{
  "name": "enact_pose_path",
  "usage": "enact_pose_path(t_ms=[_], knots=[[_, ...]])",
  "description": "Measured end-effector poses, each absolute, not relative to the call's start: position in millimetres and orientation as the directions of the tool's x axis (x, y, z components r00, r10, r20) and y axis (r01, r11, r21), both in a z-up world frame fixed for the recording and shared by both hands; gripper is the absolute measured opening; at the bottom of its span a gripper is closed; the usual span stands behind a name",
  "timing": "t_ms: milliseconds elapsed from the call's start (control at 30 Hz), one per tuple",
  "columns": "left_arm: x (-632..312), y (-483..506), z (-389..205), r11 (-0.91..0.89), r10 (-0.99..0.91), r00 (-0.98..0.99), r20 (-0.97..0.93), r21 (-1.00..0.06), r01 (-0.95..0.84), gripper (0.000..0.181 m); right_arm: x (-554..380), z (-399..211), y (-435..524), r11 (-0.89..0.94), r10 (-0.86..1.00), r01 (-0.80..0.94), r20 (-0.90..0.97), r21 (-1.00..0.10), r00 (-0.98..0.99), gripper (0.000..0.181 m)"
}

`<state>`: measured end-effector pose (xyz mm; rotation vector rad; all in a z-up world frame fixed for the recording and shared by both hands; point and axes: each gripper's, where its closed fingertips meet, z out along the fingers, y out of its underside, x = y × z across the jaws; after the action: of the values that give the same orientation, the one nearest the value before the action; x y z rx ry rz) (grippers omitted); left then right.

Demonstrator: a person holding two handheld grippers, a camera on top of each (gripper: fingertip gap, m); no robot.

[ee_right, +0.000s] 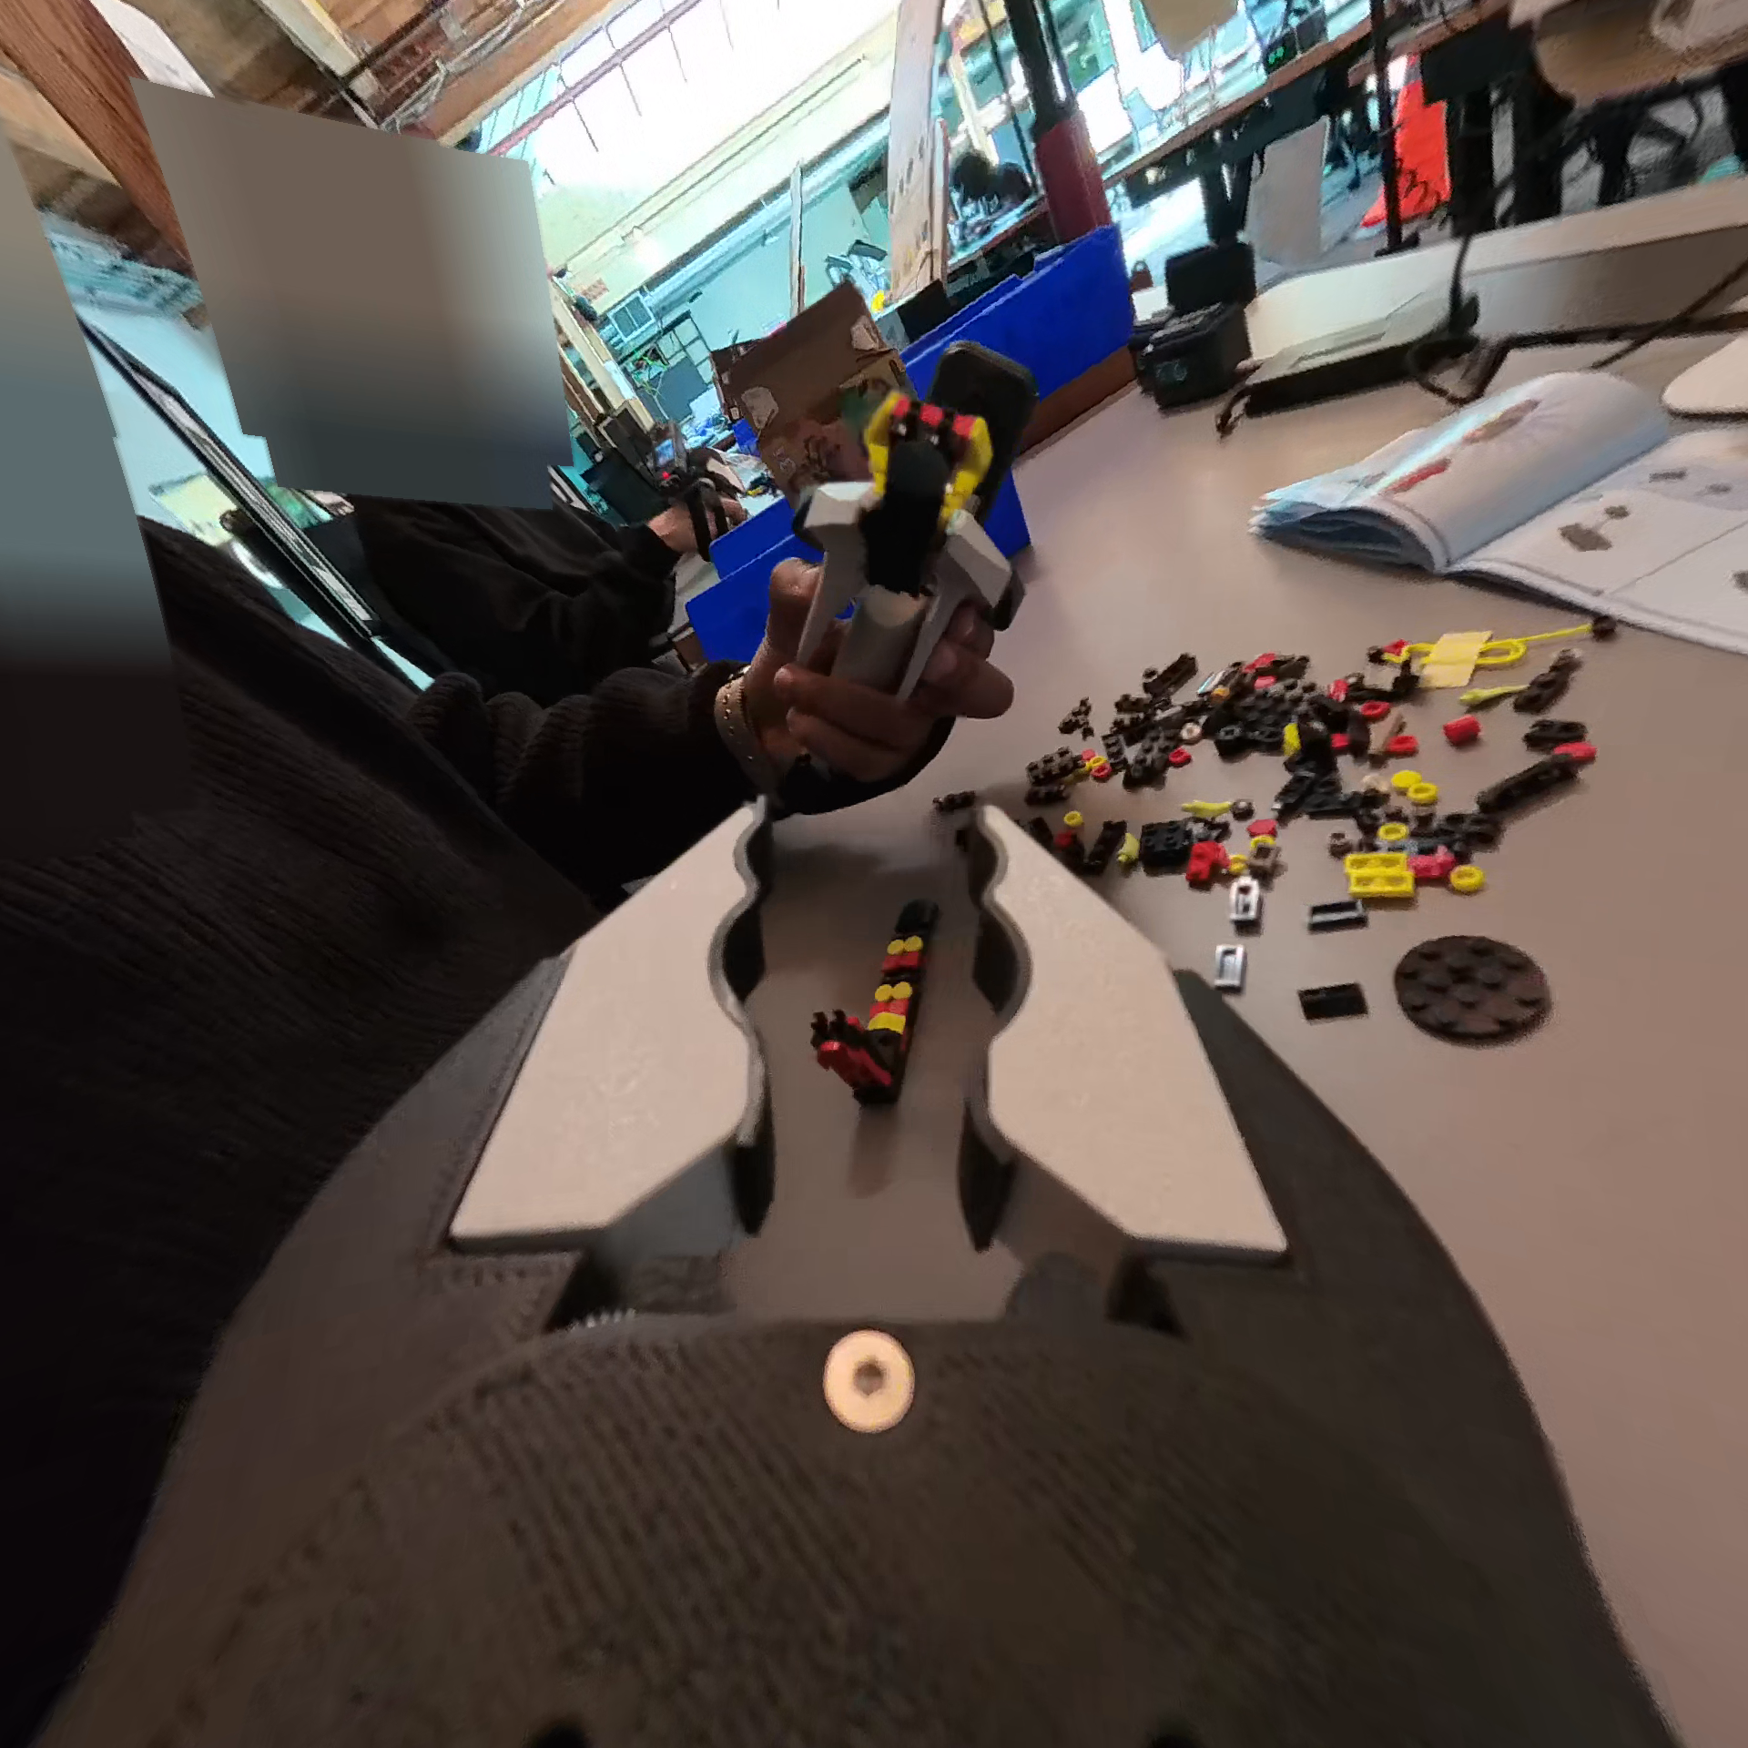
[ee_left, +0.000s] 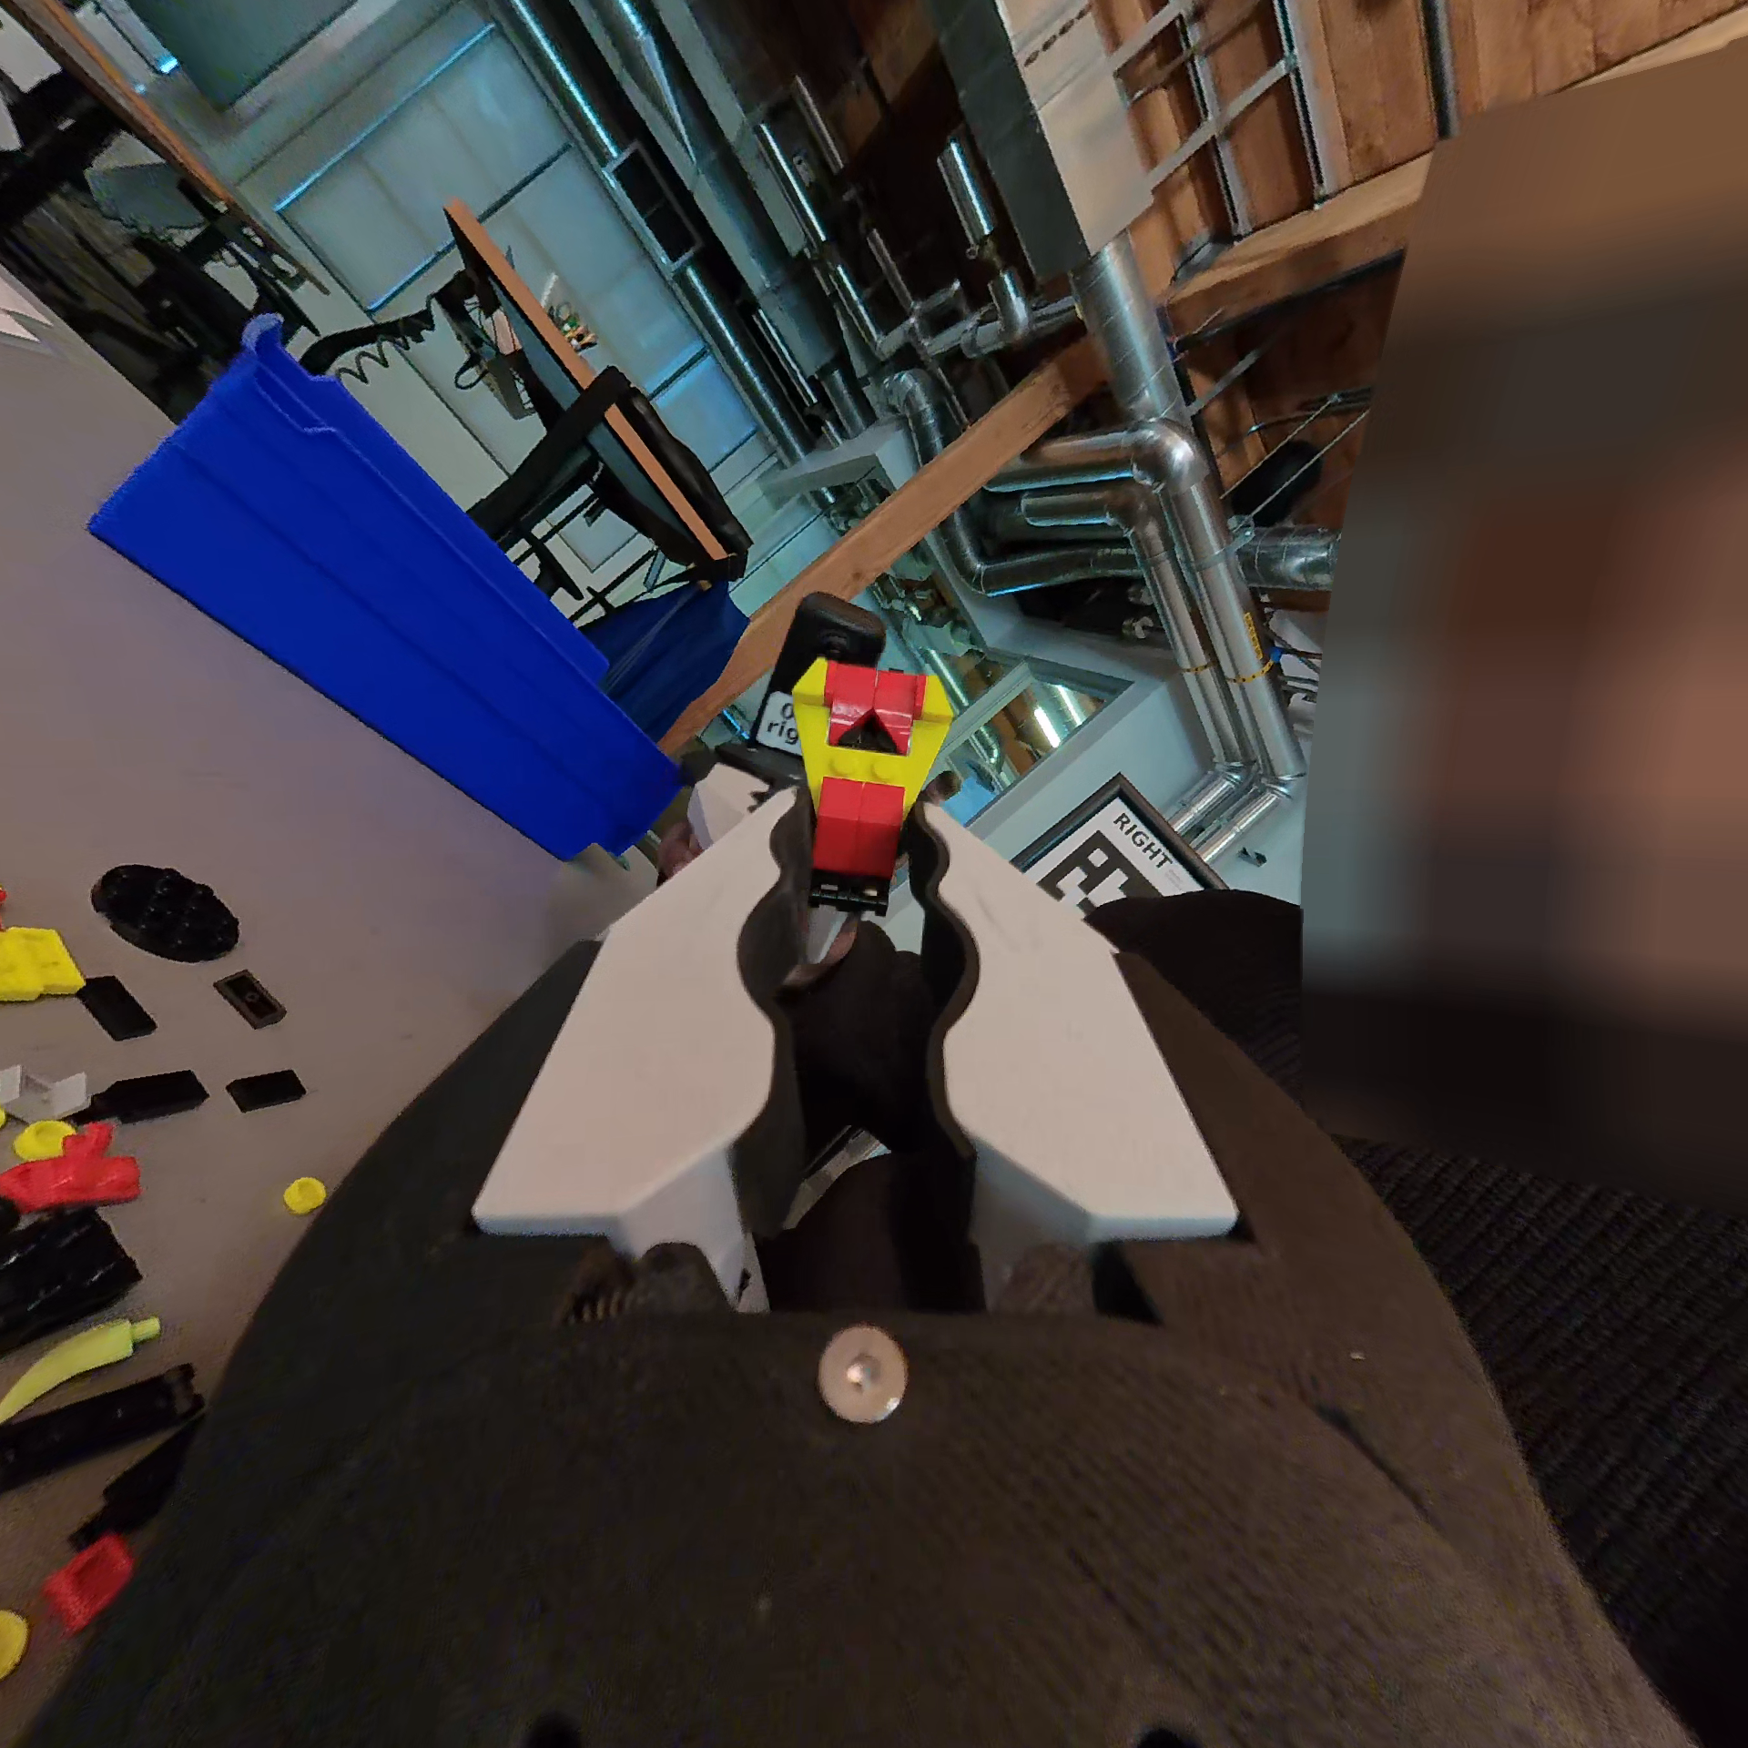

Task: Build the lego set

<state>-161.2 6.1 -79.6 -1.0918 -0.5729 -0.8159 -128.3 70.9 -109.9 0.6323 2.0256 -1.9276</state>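
Observation:
My left gripper (ee_left: 856,837) is shut on a small red and yellow lego assembly (ee_left: 865,757) with a black base and holds it up in the air. In the right wrist view it (ee_right: 899,530) shows farther off, held in a person's hand, with the assembly (ee_right: 932,445) at its tips. My right gripper (ee_right: 870,842) is open and empty above the grey table (ee_right: 1230,1230). A long black, red and yellow lego strip (ee_right: 889,1003) lies on the table, seen between its fingers.
Several loose black, red and yellow pieces (ee_right: 1324,757) are spread on the table to the right, with a black round plate (ee_right: 1471,988) nearer. An open instruction booklet (ee_right: 1513,511) lies behind them. Blue bins (ee_left: 378,605) stand at the back. A person's dark sleeve (ee_right: 378,757) is at the left. One gripper's finger ends stand about 9 cm off the other's.

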Motion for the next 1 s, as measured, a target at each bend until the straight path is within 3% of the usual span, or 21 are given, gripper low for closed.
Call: enact_pose_path(t_ms=[200,467,700,1000], knots=[[-151.8,21.7,-101.5,0.107,-0.148,0.669,0.728,-0.661,0.743,0.016,-125.4,-106.0,68.1,0.057,0.181,0.332,-0.318,-0.941,-0.931,0.052],[-114.4,47.7,-151.2,-0.243,-0.019,0.839,0.543,-0.817,0.523,0.017,-124.6,-118.6,66.9,0.095,0.165,0.404,-0.386,-0.910,-0.908,0.052],[-98.4,55.4,-157.9,-0.307,-0.053,0.861,0.505,-0.829,0.467,0.017,-107.0,-144.1,54.7,0.234,0.110,0.453,-0.439,-0.860,-0.892,0.052],[-88.3,59.0,-160.4,-0.336,-0.080,0.856,0.511,-0.822,0.459,0.017,-97.1,-154.1,48.3,0.299,0.093,0.431,-0.424,-0.851,-0.901,0.038]])
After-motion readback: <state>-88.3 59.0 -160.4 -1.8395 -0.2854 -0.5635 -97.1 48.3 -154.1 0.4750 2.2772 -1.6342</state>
